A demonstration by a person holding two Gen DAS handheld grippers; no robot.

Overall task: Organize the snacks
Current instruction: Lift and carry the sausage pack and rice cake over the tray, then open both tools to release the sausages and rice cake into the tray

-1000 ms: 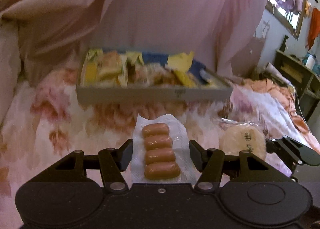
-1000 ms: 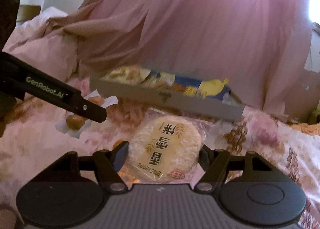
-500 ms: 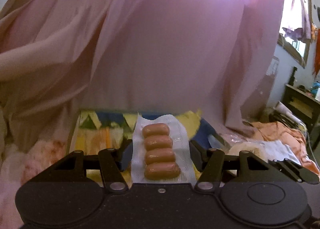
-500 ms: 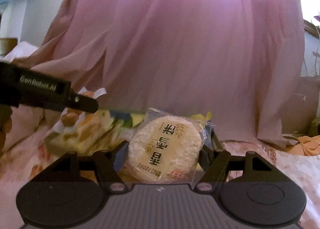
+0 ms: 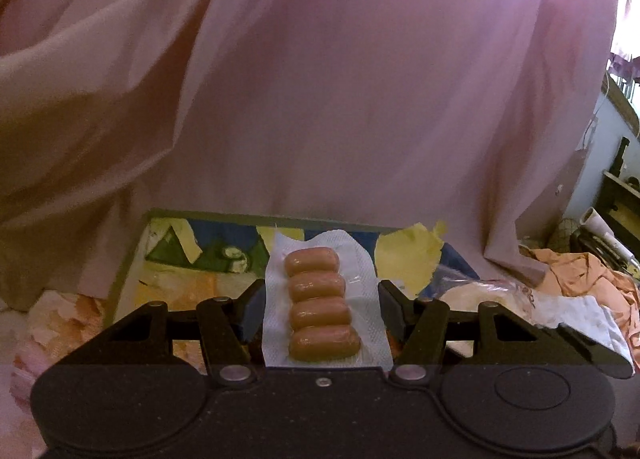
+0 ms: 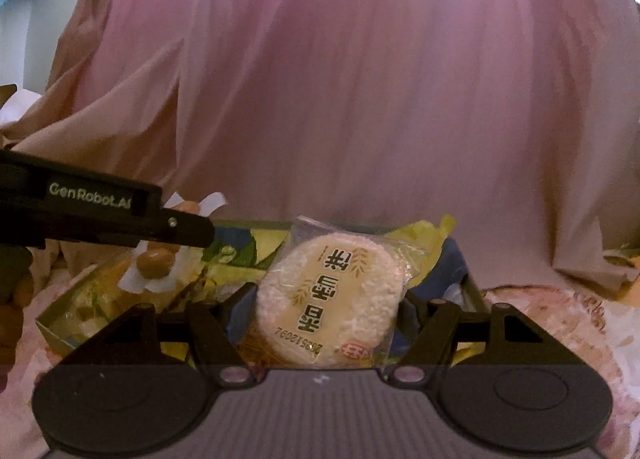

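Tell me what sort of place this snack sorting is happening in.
Most likely a bedroom at home. The snack tray sits on a floral bedspread, pink drapery hangs behind it, and crumpled orange clothes lie beside dark wooden furniture at the right.

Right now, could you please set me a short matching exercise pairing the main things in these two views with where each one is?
Things:
1. sausage pack
2. rice cracker
3. snack box
4. pink curtain

Places:
A. hanging behind the box
B. between the fingers of the left gripper
C. on the floral bedding, under both grippers
D. between the fingers of the right gripper

Pairs: 1-B, 2-D, 3-C, 4-A
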